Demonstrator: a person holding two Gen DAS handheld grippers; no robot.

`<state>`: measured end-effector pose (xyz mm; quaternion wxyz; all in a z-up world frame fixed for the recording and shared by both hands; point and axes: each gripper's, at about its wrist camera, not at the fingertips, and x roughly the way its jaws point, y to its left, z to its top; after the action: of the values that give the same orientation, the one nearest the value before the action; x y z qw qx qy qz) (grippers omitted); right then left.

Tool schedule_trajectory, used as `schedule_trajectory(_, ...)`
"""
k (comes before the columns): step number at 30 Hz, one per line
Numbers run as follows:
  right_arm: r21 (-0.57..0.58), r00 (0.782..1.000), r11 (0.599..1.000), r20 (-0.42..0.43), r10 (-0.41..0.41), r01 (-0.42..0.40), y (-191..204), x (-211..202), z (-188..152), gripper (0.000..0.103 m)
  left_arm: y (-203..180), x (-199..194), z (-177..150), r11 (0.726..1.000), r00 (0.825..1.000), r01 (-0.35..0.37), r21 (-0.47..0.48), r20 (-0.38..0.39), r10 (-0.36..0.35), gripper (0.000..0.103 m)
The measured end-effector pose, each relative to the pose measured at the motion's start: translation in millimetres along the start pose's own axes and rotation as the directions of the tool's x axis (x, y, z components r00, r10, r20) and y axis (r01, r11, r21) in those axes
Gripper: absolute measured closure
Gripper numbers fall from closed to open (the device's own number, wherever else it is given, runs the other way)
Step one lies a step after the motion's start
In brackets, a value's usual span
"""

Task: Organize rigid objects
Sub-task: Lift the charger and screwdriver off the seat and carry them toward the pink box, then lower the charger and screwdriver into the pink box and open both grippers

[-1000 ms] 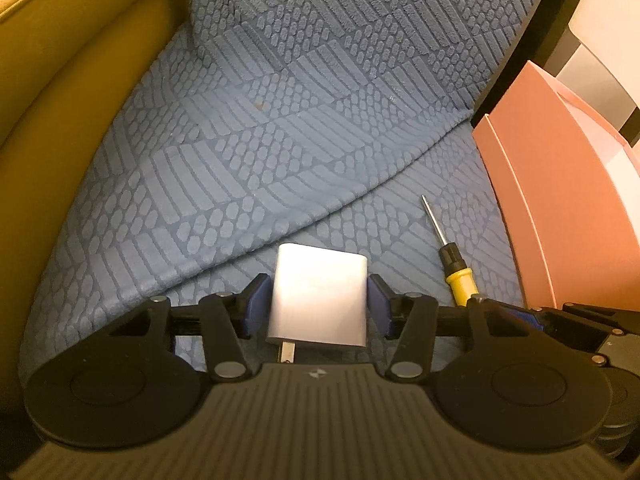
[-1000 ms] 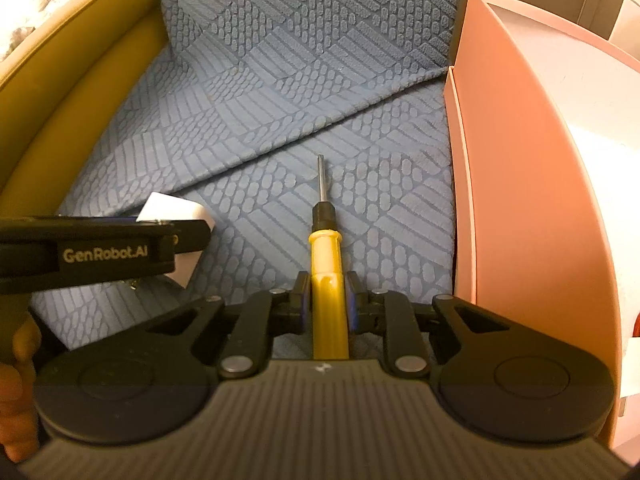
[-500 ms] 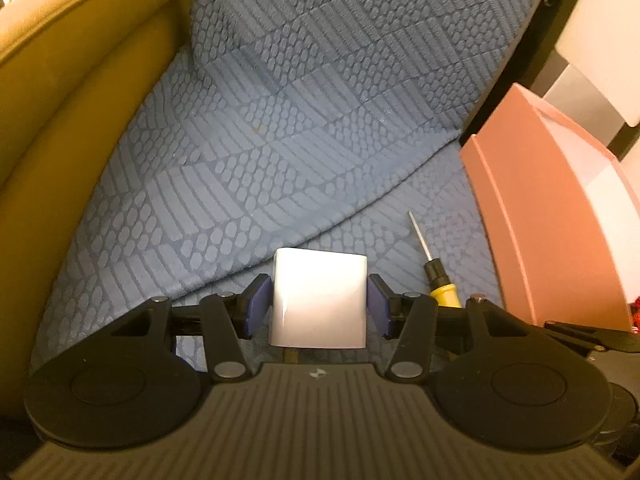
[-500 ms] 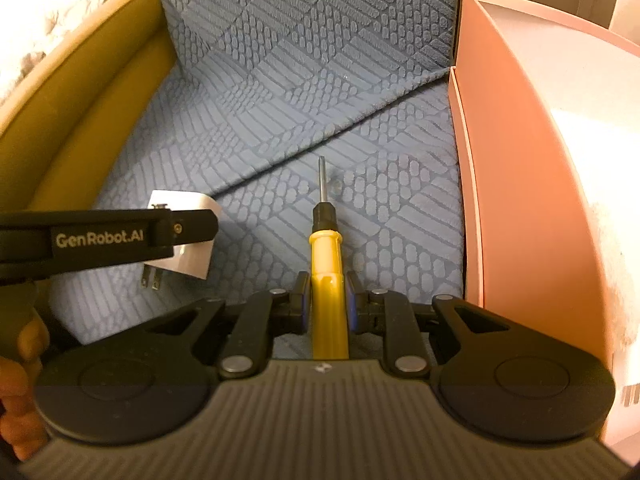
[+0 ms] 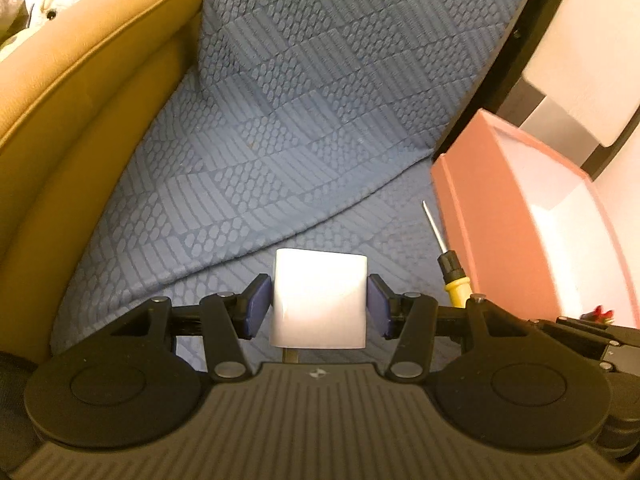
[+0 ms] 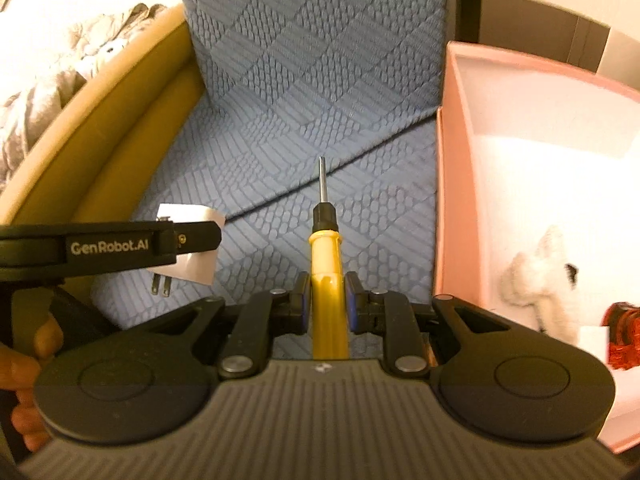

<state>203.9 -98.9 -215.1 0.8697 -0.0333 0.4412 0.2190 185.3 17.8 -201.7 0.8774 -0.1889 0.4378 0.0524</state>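
My left gripper (image 5: 319, 305) is shut on a white plug adapter (image 5: 319, 298) and holds it above the blue patterned cushion (image 5: 280, 152). The adapter also shows in the right wrist view (image 6: 190, 248), prongs pointing down. My right gripper (image 6: 326, 300) is shut on a yellow-handled screwdriver (image 6: 326, 264), its metal tip pointing forward; it shows in the left wrist view (image 5: 448, 264) too. A pink box (image 6: 452, 184) stands open to the right of both grippers.
The box holds a white fluffy item (image 6: 536, 280) and a red item (image 6: 622, 336). A mustard sofa arm (image 5: 80, 128) curves along the left. A dark frame (image 5: 508, 48) and pale wall stand behind the box.
Both grippers have risen with their objects and drawn back; the inside of the pink box has come into view on the right.
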Motion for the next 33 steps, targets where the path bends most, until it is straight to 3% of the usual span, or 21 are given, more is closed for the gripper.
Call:
schedule_trajectory(17, 0.026, 0.993, 1.000, 0.114, 0.009, -0.012, -37, -97, 38, 0.082, -73, -68, 16, 0.997, 0.995, 0.081, 0.014, 0.063, -0.082, 0.045)
schedule_trajectory(33, 0.050, 0.963, 0.999, 0.268, 0.006, -0.021, -93, -167, 59, 0.081, -167, -94, 51, 0.983, 0.971, 0.163, 0.081, 0.164, -0.174, 0.045)
